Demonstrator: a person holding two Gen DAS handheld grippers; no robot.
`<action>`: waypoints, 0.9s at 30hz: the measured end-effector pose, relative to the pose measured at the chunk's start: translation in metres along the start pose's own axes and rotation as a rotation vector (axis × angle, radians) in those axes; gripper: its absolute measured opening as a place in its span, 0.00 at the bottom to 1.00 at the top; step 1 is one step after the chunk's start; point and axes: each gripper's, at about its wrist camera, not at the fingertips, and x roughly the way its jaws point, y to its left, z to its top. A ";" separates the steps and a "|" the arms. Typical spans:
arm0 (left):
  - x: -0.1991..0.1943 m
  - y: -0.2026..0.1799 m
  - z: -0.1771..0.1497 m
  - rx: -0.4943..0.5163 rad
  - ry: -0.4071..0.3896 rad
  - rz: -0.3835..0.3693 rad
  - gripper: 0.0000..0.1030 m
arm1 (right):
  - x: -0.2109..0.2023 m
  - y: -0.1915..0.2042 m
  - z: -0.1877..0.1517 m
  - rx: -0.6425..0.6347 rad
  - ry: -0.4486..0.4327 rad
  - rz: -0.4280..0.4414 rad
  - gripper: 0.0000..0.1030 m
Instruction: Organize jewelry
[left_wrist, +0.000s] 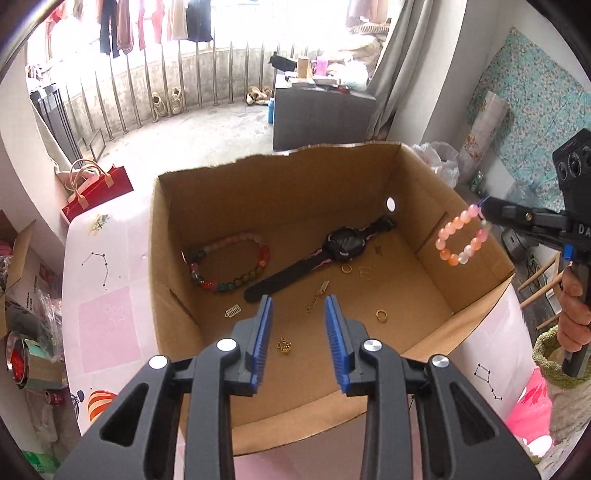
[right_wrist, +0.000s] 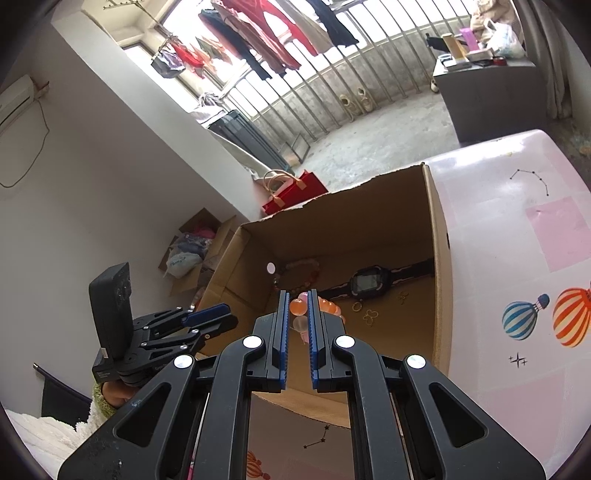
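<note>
Landmark: the cardboard box (left_wrist: 280, 206) on the pink table (left_wrist: 107, 295). All places below are told from this box.

Right gripper (right_wrist: 297, 295): its two blue fingers are squeezed onto a pink and orange bead bracelet (left_wrist: 463, 236). In the left camera view it pokes in over the box's right wall.

Where the bracelet is: up in the air, just above the right wall's top edge, not touching the box. It hangs down as a loop from the finger tips.

Which way it must go: down and a little inward, to the box floor. That is my guess from the task.

Long shape under it: the black watch (left_wrist: 332, 258) lies slanting across the middle of the floor, from the near left to the far right corner. The bare floor beside the right wall looks like the free spot.

Left gripper (left_wrist: 298, 300): its fingers are spread apart and hold nothing. It hovers over the box's near wall and points inside.

Which hand is nearer: the right one, since it has the bracelet. The left one is nearer the small gold bits, like the gold ring (left_wrist: 381, 315) and the little gold cluster (left_wrist: 284, 346).

Other things in the box: a dark mixed-colour bead bracelet (left_wrist: 229, 266) lies flat by the left wall.

Watch out: the hanging loop could catch on the wall edge.
</note>
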 end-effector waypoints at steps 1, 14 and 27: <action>-0.008 0.002 0.000 -0.015 -0.031 -0.002 0.42 | 0.001 0.001 0.000 0.000 0.000 -0.004 0.07; -0.057 0.036 -0.025 -0.223 -0.196 0.034 0.73 | 0.040 -0.001 0.003 -0.090 0.198 -0.191 0.08; -0.043 0.041 -0.035 -0.259 -0.154 0.027 0.79 | -0.015 0.004 -0.002 -0.152 -0.014 -0.417 0.32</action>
